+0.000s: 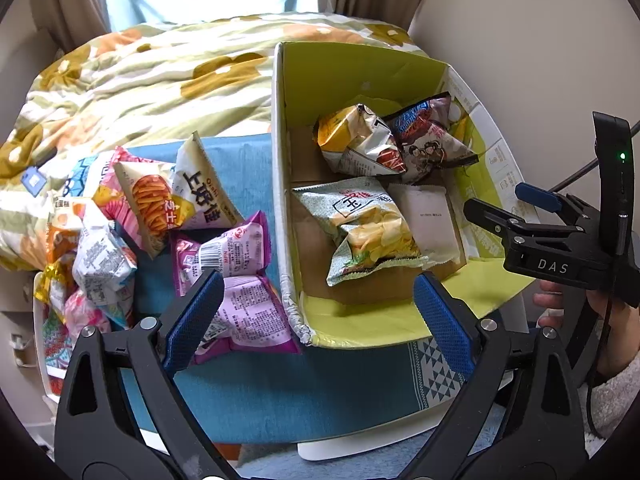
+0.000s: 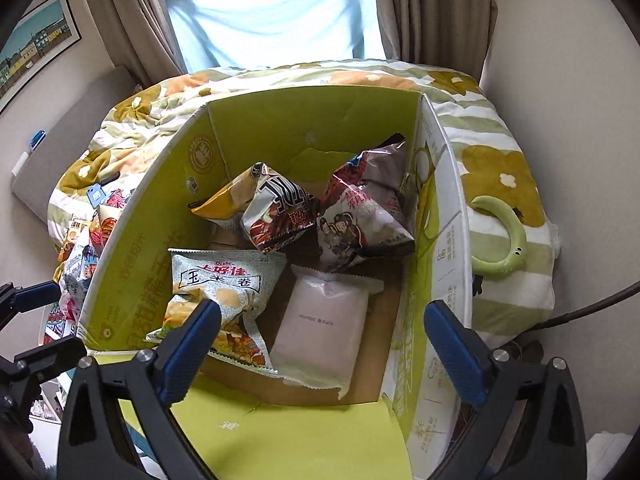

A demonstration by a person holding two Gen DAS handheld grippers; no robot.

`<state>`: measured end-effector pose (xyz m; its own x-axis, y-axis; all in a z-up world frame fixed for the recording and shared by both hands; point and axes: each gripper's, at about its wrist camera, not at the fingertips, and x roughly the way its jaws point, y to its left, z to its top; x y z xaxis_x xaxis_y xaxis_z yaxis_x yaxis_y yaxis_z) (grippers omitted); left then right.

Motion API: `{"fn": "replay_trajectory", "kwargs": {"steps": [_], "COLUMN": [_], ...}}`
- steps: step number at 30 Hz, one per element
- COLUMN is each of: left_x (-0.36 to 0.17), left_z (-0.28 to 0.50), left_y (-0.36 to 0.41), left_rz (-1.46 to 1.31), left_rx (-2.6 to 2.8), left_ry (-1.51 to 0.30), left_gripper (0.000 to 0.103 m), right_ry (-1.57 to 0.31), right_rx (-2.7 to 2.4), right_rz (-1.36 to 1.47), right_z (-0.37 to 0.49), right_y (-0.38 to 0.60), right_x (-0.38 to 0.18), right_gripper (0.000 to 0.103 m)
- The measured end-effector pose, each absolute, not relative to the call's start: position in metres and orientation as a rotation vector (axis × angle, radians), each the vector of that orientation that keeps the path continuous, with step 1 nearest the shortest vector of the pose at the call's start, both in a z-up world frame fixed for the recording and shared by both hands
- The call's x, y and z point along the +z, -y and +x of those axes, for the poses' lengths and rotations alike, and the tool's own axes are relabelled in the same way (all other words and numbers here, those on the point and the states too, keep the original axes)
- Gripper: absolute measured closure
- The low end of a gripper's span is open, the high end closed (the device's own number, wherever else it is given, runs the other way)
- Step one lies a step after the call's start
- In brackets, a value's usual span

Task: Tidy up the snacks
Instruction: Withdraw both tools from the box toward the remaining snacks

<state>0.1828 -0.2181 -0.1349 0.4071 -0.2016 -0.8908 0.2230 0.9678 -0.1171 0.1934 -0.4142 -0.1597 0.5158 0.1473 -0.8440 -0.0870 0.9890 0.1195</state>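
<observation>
right gripper point(image 2: 322, 338) tilted down over box point(image 2: 132, 280) | spread wide, empty | left gripper point(image 1: 316, 316) spread wide, empty, above purple packet point(image 1: 240, 300)

Blue cloth point(image 1: 248, 392) bears box point(image 1: 280, 184) and snack packets point(image 1: 224, 256).

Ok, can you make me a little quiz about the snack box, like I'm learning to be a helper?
1. True or false: the cardboard box is empty.
2. How many snack packets lie in the box: A two, B four, C seven?
3. Fill in: both the left gripper and the right gripper hang ____, holding nothing.

Key: 1 false, it holds packets such as the green corn roll bag. 2 B. 3 open.
</observation>
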Motion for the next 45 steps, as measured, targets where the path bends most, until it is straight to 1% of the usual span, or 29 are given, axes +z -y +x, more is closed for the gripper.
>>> {"fn": "replay_trajectory", "kwargs": {"steps": [6, 14, 21, 26, 34, 40, 45], "left_x": [-0.122, -0.096, -0.078, -0.064, -0.044, -0.042, -0.047], "left_z": [0.177, 0.16, 0.137, 0.123, 0.112, 0.108, 0.108], "left_y": [0.223, 0.228, 0.208, 0.174, 0.099, 0.029, -0.018], "left_rz": [0.036, 0.06, 0.043, 0.016, 0.038, 0.022, 0.034], "left_rx": [-0.267, -0.229, -0.201, -0.191, -0.192, -0.255, -0.296], "left_ry": [-1.078, -1.01, -0.93, -0.877, -0.795, -0.813, -0.825], "left_gripper": [0.008, 0.008, 0.008, 0.008, 0.008, 0.008, 0.008], "right_ry": [-1.014, -0.974, -0.87, -0.824, -0.744, -0.728, -0.712], "right_rx": [0.158, 0.163, 0.146, 0.167, 0.12, 0.089, 0.065], "right_rz": [0.051, 0.056, 0.056, 0.079, 0.057, 0.023, 0.058], "right_z": [0.176, 0.166, 0.147, 0.133, 0.115, 0.107, 0.102], "right_y": [0.413, 0.413, 0.407, 0.392, 0.33, 0.264, 0.224], "right_x": [-0.154, -0.123, -0.086, -0.066, -0.042, -0.041, -0.043], "right_gripper": [0.002, 0.002, 0.002, 0.002, 0.002, 0.002, 0.002]}}
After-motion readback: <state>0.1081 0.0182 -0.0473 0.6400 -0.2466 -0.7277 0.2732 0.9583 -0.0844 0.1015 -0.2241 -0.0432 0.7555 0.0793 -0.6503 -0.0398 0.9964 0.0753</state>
